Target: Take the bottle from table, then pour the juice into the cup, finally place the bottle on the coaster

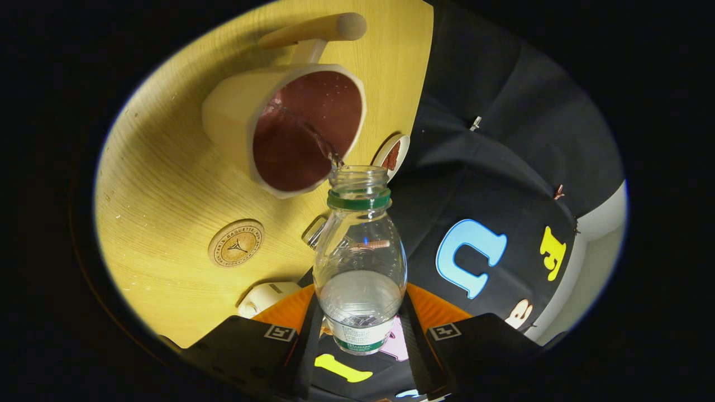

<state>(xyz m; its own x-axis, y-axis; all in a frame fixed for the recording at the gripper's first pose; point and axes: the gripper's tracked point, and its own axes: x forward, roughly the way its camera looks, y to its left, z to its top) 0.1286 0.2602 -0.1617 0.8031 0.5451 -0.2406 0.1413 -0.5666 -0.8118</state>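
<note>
My gripper [360, 335] is shut on a clear plastic bottle [360, 262] with a green neck ring, held between the fingers and tipped forward. Clear liquid sits in the lower part of the bottle, and a thin stream runs from its open mouth [357, 176] into the cup. The cup [290, 125] is cream outside and dark red inside, with a long wooden handle [315, 30], and stands on the yellow wooden table [162, 184] just beyond the bottle mouth. A round cork coaster [236, 243] lies on the table beside the bottle, nearer the fingers than the cup.
A small round white-rimmed object [392, 154] sits at the table edge behind the bottle mouth. A white device [265, 297] and a metal clip [315, 231] lie near the fingers. The black cloth wall [503, 167] hangs beyond the table's edge.
</note>
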